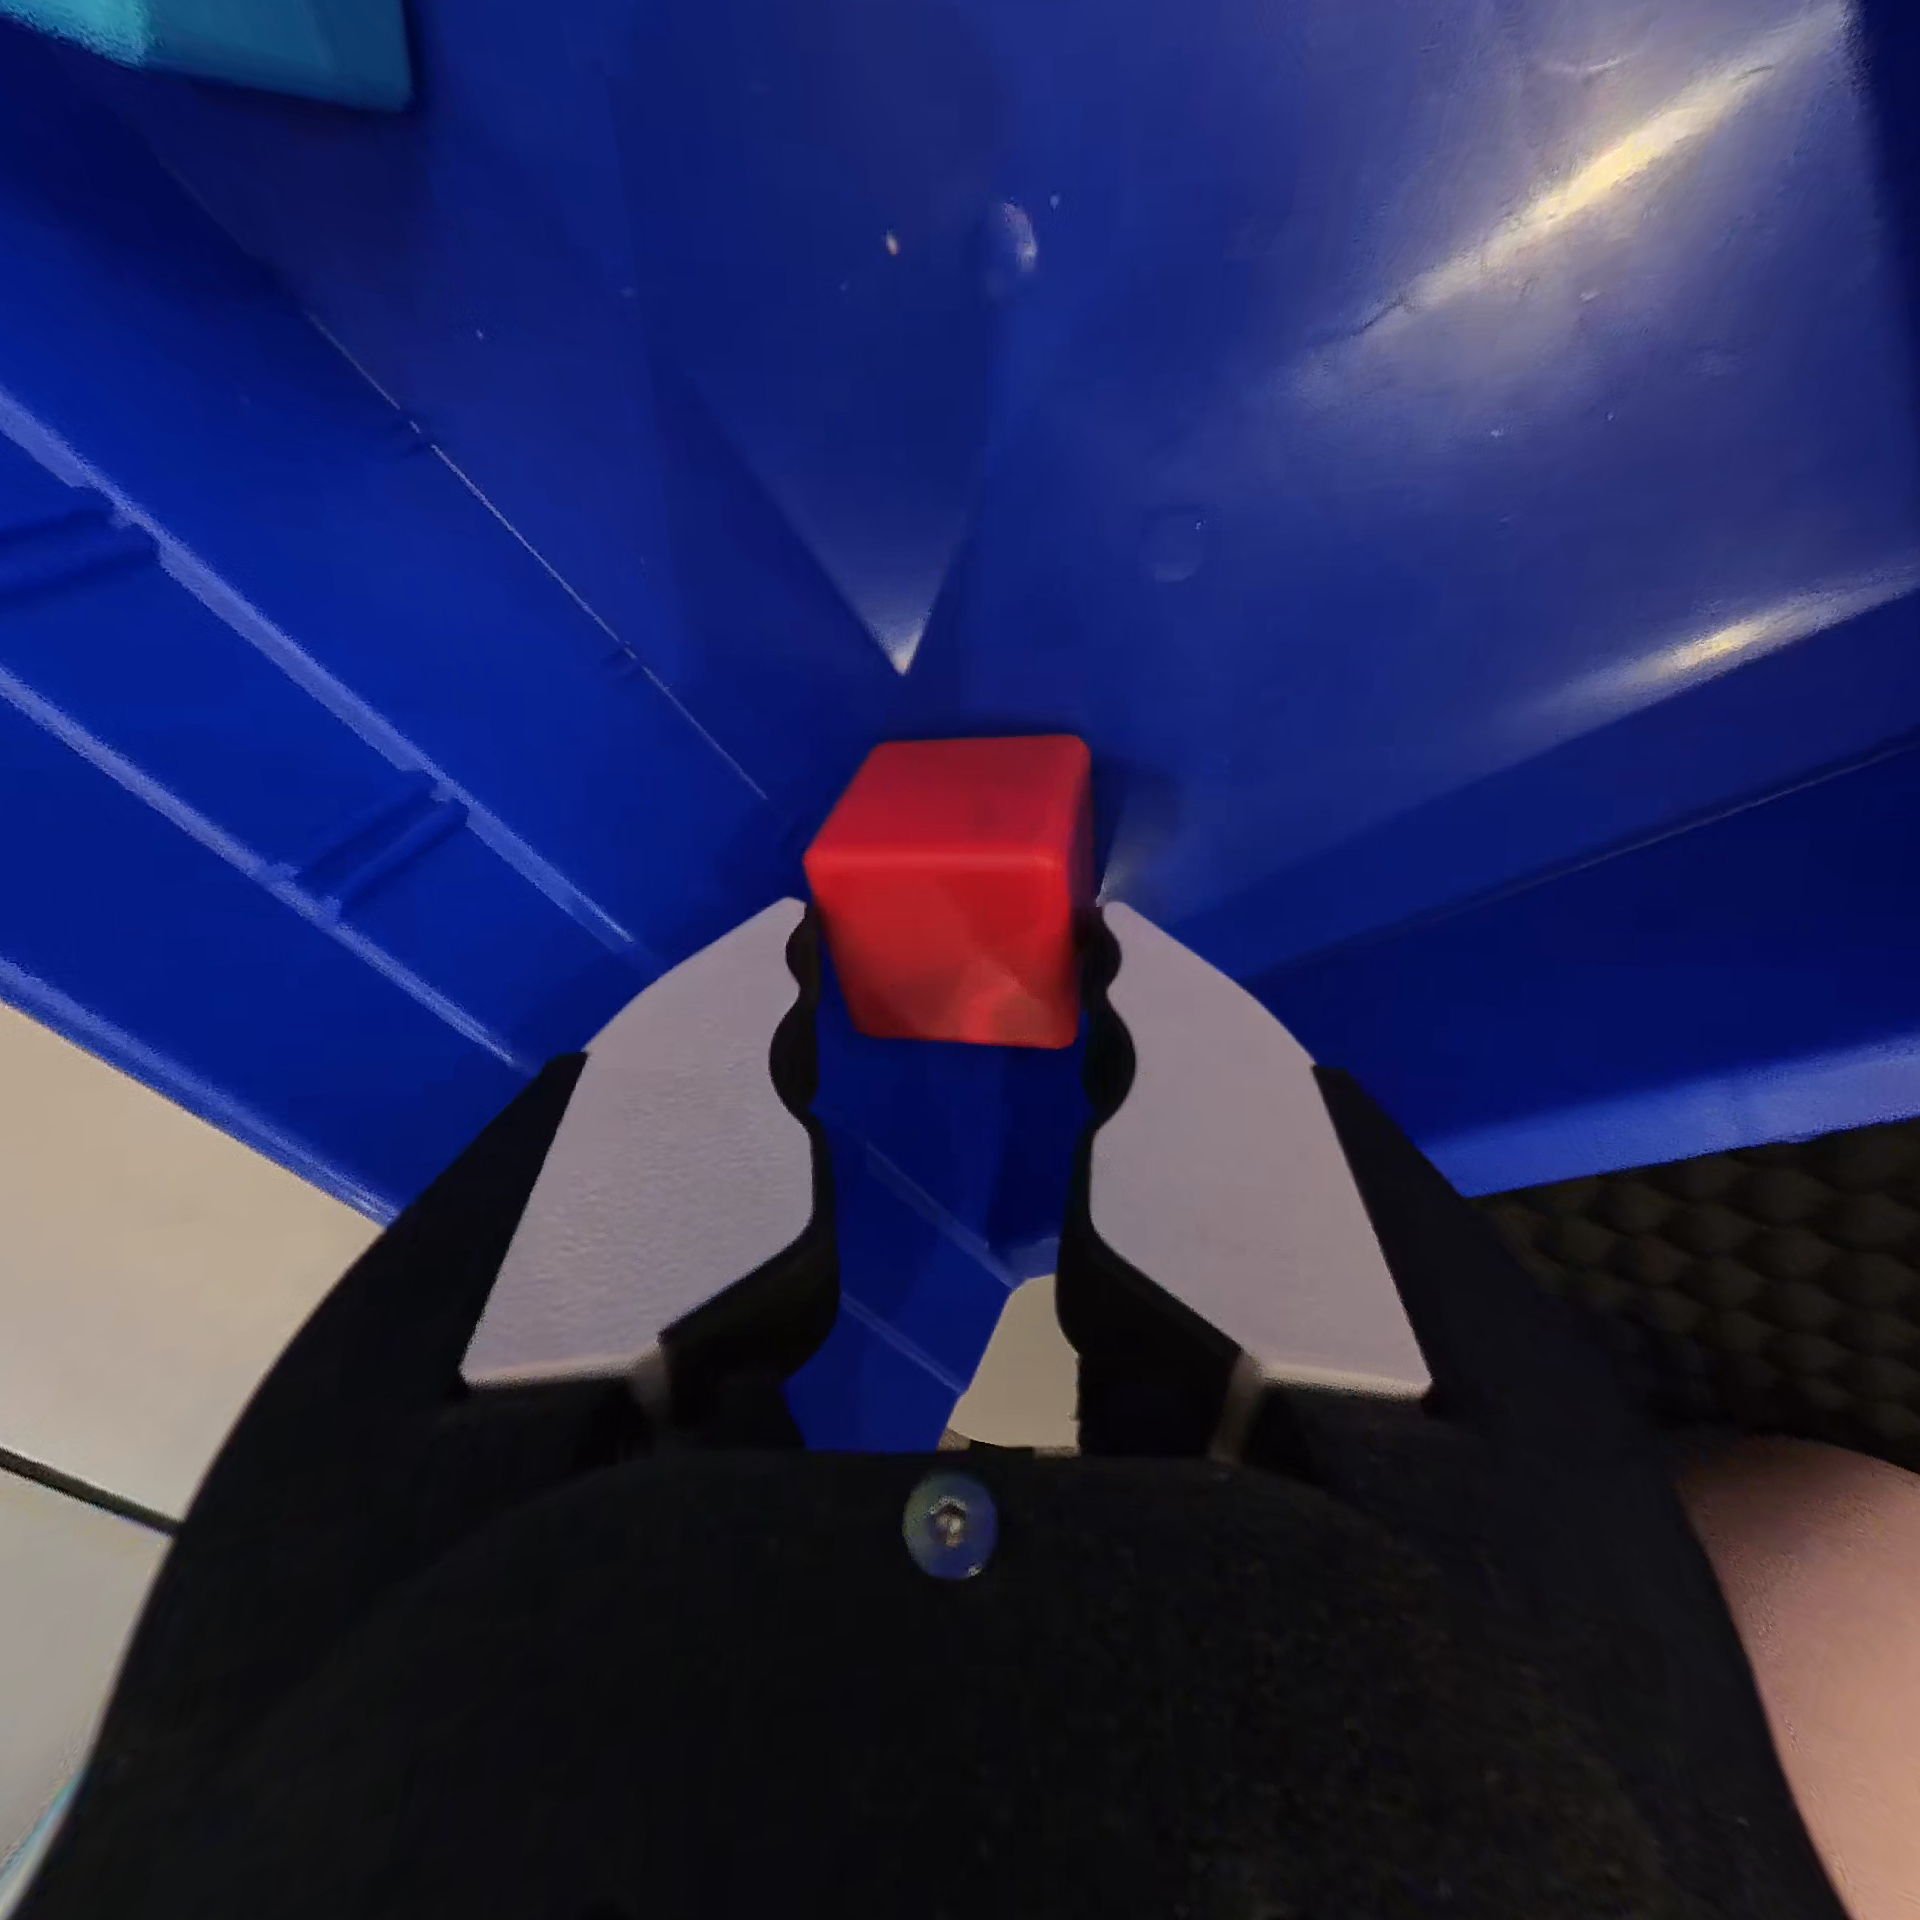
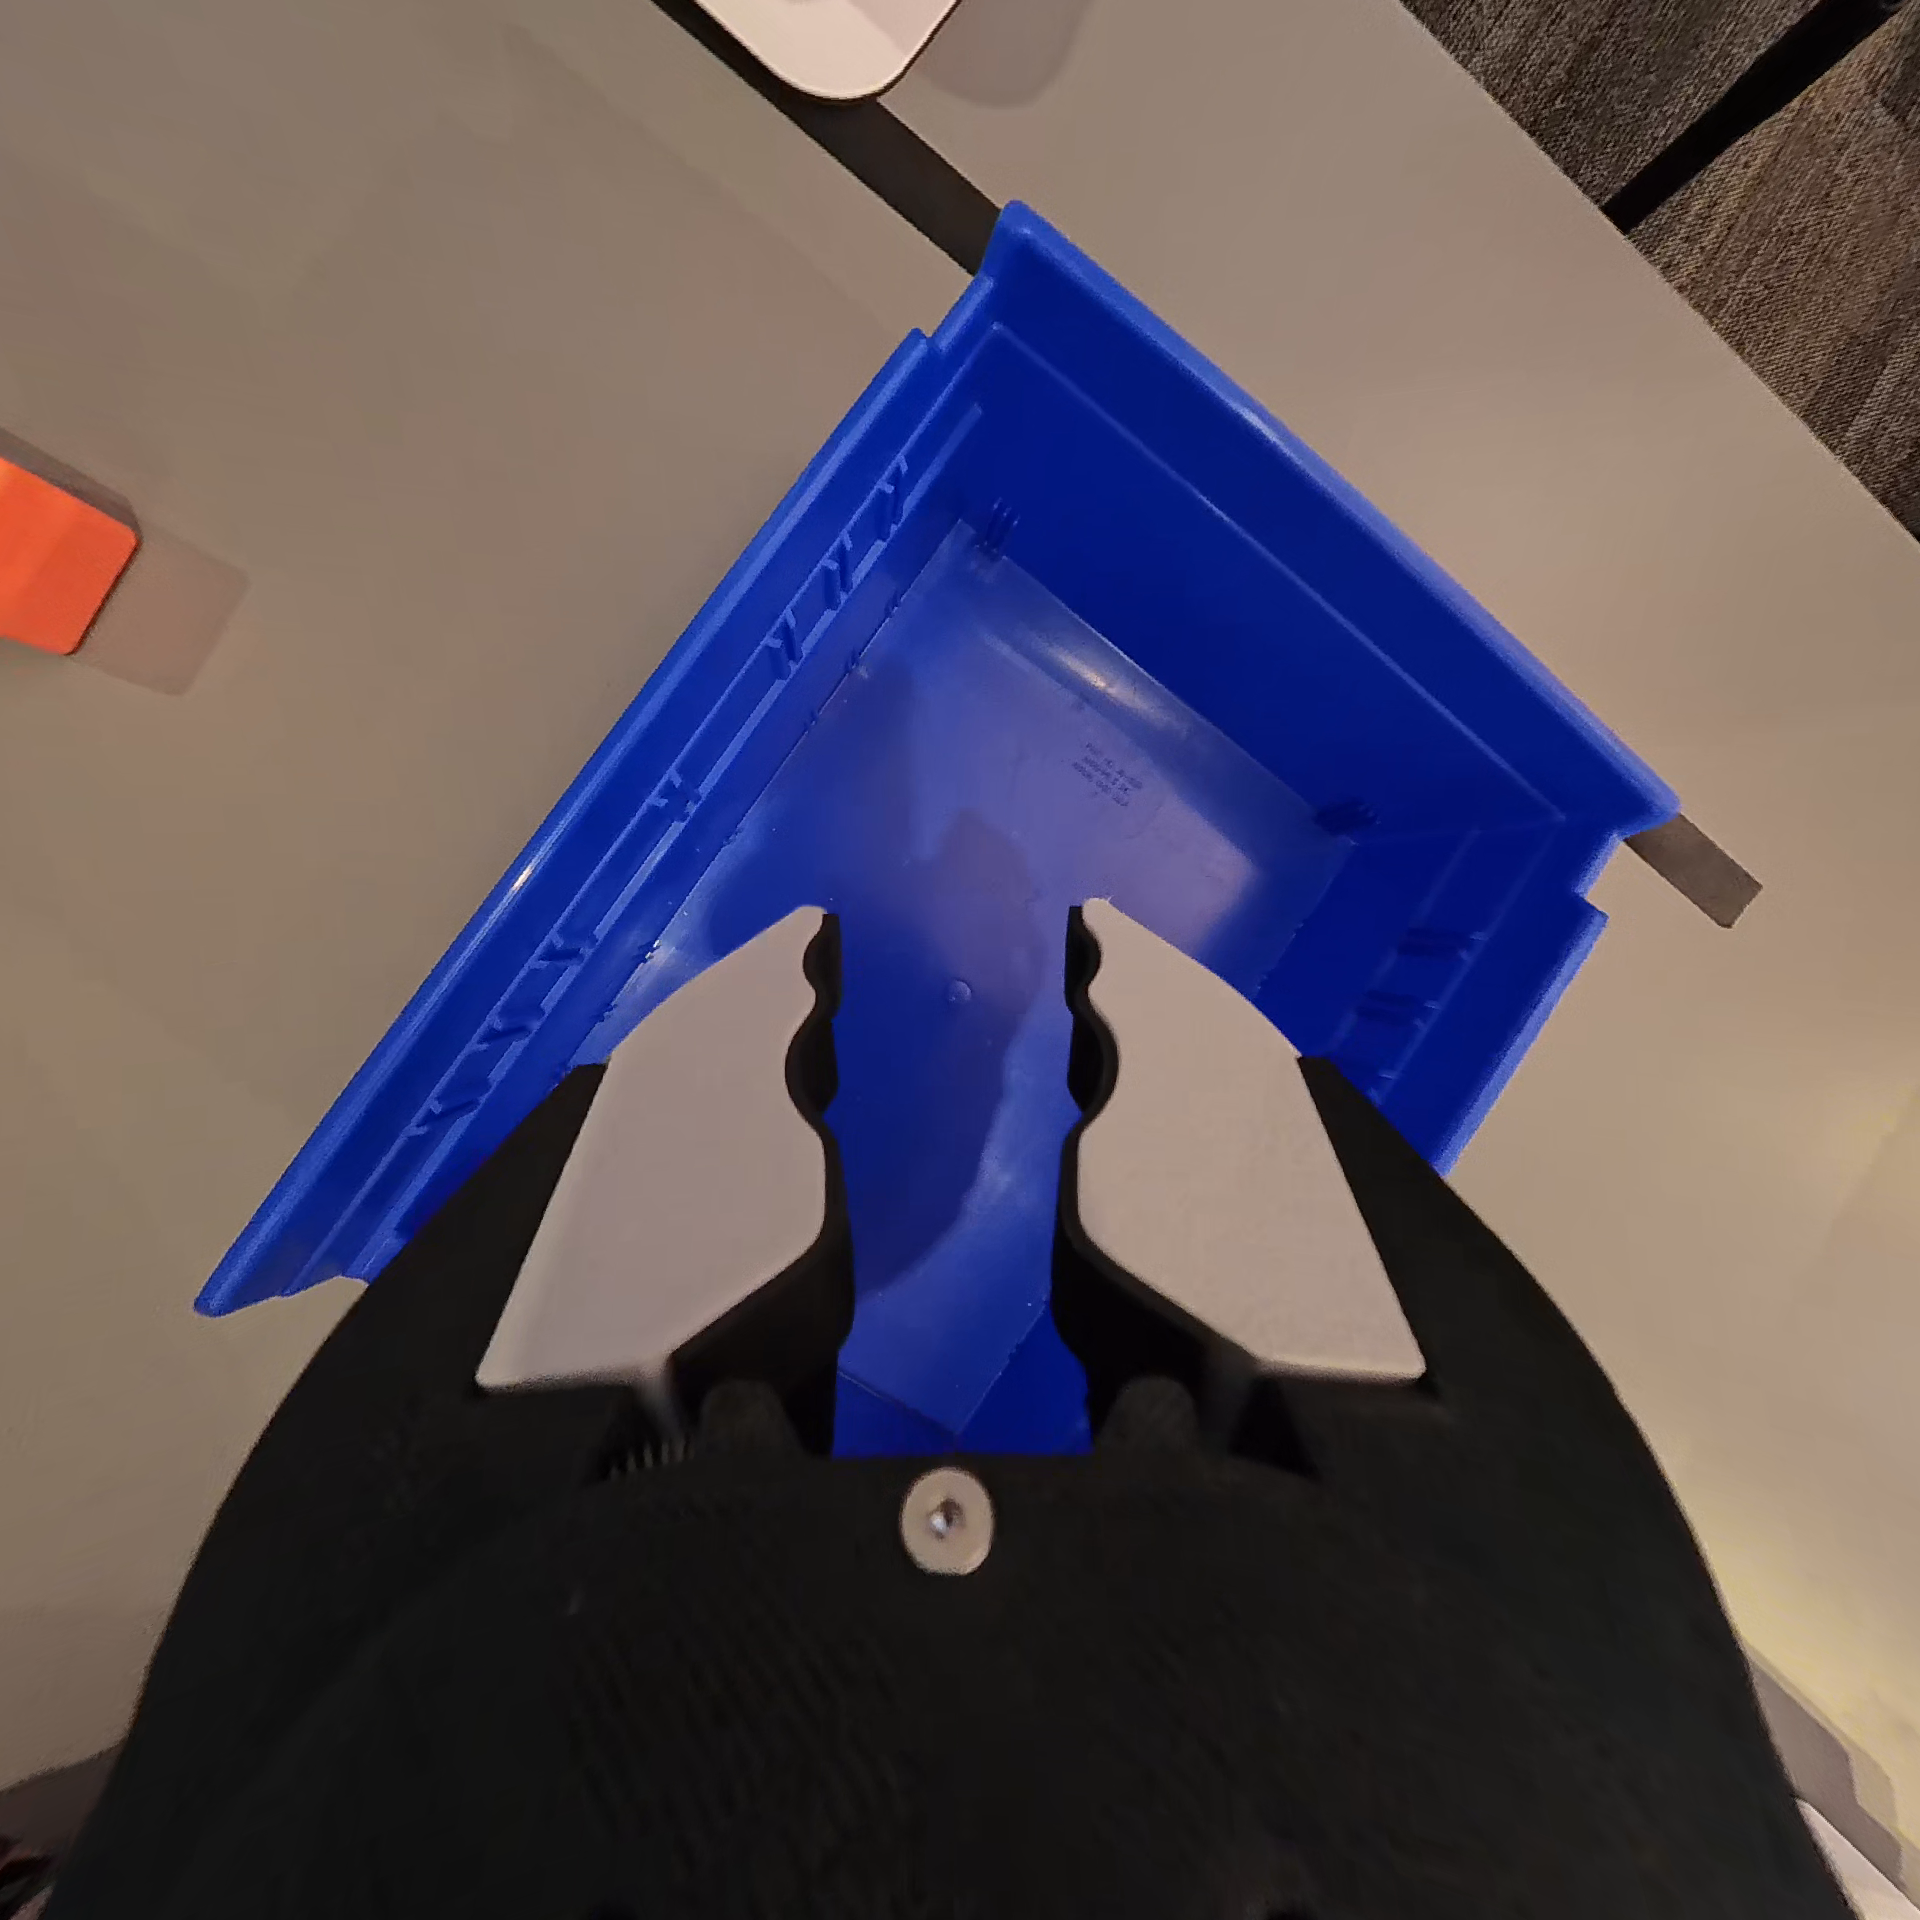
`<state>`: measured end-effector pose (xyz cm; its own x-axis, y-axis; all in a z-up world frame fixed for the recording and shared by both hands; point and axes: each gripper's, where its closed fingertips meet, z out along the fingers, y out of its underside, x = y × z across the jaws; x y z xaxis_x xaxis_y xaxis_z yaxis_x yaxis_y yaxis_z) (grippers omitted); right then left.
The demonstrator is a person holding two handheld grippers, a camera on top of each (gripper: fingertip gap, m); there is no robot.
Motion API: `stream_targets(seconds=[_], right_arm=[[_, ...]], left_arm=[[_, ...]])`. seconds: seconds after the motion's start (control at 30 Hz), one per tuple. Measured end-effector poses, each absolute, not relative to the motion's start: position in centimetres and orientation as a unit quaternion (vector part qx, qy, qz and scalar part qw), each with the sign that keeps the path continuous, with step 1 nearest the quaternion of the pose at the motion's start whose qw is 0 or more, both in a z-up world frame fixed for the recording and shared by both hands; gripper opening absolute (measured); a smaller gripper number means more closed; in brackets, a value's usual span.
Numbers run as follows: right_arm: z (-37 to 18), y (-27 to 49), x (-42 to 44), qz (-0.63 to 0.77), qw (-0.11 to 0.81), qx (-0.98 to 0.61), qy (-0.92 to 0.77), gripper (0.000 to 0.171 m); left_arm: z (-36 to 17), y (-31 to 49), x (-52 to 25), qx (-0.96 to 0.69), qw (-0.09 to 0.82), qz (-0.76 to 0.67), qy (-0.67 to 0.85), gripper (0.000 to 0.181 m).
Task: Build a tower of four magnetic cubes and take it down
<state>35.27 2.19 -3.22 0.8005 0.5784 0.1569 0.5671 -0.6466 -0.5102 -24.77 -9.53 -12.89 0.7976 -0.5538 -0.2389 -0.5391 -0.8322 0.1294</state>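
— What does the left wrist view give you?

— The left gripper (image 1: 951,914) is down inside a blue plastic bin (image 1: 1351,468), tongs narrowed onto a red cube (image 1: 951,894). The black wavy fingertips (image 1: 800,977) press its two sides, and the cube sits tilted, one corner toward the camera. It lies close to the bin's inner corner; whether it touches the floor of the bin I cannot tell. A pale tabletop (image 1: 156,1247) shows at lower left, dark textured fabric (image 1: 1714,1278) at lower right, and something teal (image 1: 208,52) blurs the top left corner.

— And the right wrist view?

— The right gripper (image 2: 948,914) hangs over the same kind of blue bin (image 2: 1299,582), looking into it from above. Its tongs stand part-way apart with nothing between them, only the bare bin floor showing in the gap. No cube is visible inside from here. The bin rests on a grey table (image 2: 416,312), its far corner at the table's dark edge. An orange block (image 2: 52,571) lies well apart at the left border, and a white rounded object (image 2: 842,42) is at the top. Woven grey fabric (image 2: 1714,125) fills the upper right.
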Motion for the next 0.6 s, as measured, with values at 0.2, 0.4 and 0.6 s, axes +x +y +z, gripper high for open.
stream_targets(seconds=[0.2, 0.4, 0.6], right_arm=[[-3.6, 2.1, 35.3, 0.001, 0.267, -0.908, -0.324, 0.043], [-3.7, 2.0, 35.1, 0.002, 0.264, -0.908, -0.326, 0.043], [-3.9, 1.9, 35.1, 0.001, 0.258, -0.908, -0.329, 0.043]], left_arm=[[-13.6, -9.5, -24.9, 0.947, 0.042, -0.143, -0.286, 0.052], [-13.6, -8.5, -21.6, 0.920, 0.003, -0.117, -0.374, 0.050], [-14.0, -6.7, -17.9, 0.887, -0.028, -0.126, -0.444, 0.051]])
